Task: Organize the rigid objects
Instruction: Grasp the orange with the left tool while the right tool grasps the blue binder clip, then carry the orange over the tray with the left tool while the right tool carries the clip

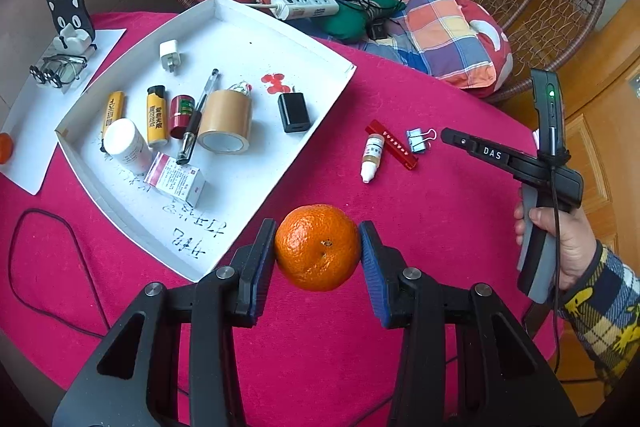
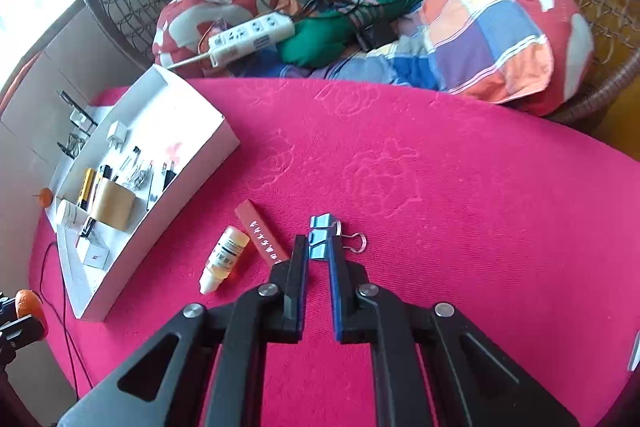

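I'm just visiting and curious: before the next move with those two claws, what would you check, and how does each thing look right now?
1. Left claw grips the tangerine: ok, both pads press its sides.
2. Right claw has the blue binder clip: ok, the jaws are closed on it.
3. Clip lifted clear of the pink tablecloth: cannot tell.
4. Free room in the white tray: ok, bare floor at its far end.
5. Neighbours clear of the right claw: ok, the dropper bottle and red strip lie apart to its left.
6. Things left outside the tray: not ok, bottle and strip remain.
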The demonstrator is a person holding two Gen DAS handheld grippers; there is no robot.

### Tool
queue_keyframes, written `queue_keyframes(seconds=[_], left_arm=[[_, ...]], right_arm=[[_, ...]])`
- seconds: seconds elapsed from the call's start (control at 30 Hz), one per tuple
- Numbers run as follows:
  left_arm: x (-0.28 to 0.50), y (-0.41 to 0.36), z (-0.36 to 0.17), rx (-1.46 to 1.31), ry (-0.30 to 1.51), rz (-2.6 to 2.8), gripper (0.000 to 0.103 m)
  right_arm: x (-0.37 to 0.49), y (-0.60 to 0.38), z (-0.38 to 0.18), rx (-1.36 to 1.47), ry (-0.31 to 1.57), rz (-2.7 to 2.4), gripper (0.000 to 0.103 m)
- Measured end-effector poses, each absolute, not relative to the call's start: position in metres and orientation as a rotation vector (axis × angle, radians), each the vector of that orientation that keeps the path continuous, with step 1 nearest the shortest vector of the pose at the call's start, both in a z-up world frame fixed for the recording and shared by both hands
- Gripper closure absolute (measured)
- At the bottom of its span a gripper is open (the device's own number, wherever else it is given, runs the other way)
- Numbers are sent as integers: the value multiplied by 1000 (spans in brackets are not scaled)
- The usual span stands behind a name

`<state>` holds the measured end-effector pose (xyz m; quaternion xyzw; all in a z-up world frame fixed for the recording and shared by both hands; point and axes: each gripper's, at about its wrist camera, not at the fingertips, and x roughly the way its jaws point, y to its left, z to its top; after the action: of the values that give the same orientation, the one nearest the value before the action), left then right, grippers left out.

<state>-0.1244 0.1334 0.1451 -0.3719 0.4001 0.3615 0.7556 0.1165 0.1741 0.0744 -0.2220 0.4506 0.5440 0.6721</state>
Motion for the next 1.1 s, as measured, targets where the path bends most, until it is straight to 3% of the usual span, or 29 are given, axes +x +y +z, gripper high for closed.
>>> queue_keyframes(seconds=[0.13,0.23,0.27,0.57,0.63,0.7,0.73,0.93,1.1], left_arm=[[-126,128,149,-792,874,787,63],[-134,127,149,-801,876,803,63],[-137,128,148,-805,876,811,63],[-155,137,144,-849,867,846,63],[-155,138,142,-854,870,843,63],[-155,139,142,-853,870,838,63],[-153,139,144,-848,869,834,63],[-150,142,157,-812,837,827,62],[-147,143,175,-774,793,829,62]], right_arm=[[128,175,66,-447,1066,1198,90],[128,180,60,-458,1068,1166,62],[128,182,58,-457,1072,1164,58],[104,205,32,-705,956,1076,55],[98,206,31,-737,914,1083,57],[99,207,32,-734,937,1102,66],[99,207,34,-749,937,1114,83],[110,180,51,-600,1022,1163,83],[114,143,103,-373,1030,1240,83]])
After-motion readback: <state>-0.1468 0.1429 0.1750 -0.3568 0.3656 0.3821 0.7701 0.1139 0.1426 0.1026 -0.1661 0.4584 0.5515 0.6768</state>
